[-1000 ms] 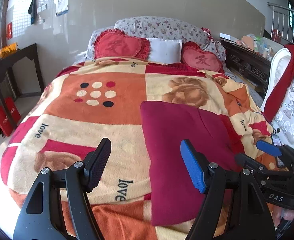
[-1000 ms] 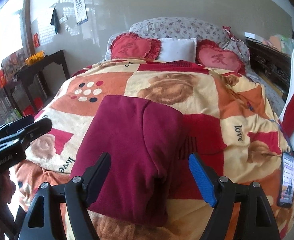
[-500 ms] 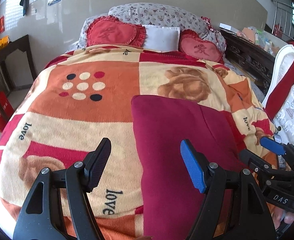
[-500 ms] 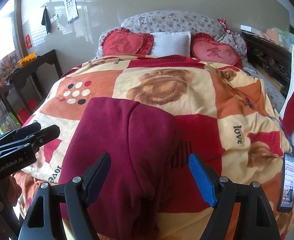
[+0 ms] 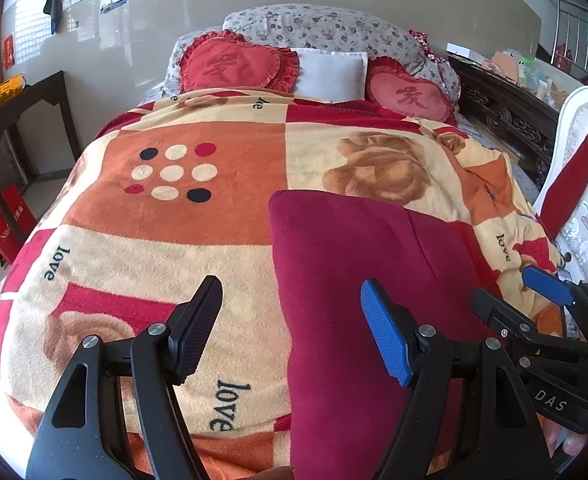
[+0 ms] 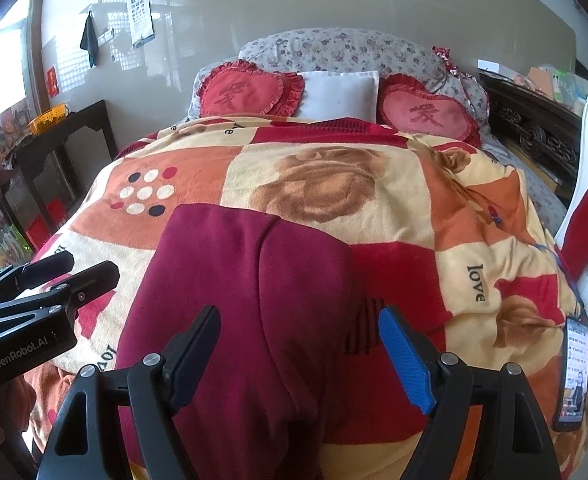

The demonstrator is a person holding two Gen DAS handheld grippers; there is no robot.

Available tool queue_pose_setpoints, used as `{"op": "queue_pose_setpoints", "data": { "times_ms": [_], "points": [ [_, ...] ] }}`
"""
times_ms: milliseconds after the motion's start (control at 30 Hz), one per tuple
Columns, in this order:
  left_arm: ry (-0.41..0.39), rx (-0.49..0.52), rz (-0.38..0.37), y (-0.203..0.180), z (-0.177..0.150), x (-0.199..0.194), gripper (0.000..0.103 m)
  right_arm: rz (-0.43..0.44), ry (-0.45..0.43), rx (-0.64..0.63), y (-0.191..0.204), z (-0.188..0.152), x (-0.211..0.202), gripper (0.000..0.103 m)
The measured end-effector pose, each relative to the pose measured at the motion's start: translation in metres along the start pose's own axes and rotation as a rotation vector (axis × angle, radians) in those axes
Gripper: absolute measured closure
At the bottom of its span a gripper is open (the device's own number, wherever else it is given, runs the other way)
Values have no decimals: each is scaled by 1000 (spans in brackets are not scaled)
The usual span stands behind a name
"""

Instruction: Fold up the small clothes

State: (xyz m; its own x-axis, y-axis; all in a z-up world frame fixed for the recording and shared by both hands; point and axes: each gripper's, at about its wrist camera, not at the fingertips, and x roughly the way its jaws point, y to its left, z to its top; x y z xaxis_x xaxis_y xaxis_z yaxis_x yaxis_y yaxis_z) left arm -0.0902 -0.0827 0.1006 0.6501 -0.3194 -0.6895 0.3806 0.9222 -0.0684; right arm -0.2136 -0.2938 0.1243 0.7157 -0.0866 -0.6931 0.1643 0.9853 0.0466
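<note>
A dark red garment lies folded into a long rectangle on the patterned blanket near the bed's foot; it also shows in the right wrist view. My left gripper is open and empty, hovering over the garment's left edge. My right gripper is open and empty above the garment's near end. Each gripper shows in the other's view: the right one at the garment's right, the left one at its left.
Heart cushions and a white pillow lie at the bed's head. A phone lies at the blanket's right edge. A white chair with red cloth stands right, a dark side table left.
Both grippers have moved forward and tilted a little over the bed, so the garment sits larger in view. Both stay open. The garment has not moved.
</note>
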Motion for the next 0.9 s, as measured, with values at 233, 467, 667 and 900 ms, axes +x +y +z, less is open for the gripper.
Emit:
{"op": "queue_pose_setpoints", "data": {
  "times_ms": [233,467,667,900],
  "points": [
    [9,3,6,-1,-2,3,31,4,17,16,-3,-1,6,20],
    [9,5,6,-1,-2,4,31,-2,25,7,-2,-2,8,20],
    [6,8,8,-3,-3,5,31,0,29,14,-2,-2,10,20],
    [-40,28,1,-7,-2,6,31,-4,52,13,-3,-3,16,20]
  ]
}}
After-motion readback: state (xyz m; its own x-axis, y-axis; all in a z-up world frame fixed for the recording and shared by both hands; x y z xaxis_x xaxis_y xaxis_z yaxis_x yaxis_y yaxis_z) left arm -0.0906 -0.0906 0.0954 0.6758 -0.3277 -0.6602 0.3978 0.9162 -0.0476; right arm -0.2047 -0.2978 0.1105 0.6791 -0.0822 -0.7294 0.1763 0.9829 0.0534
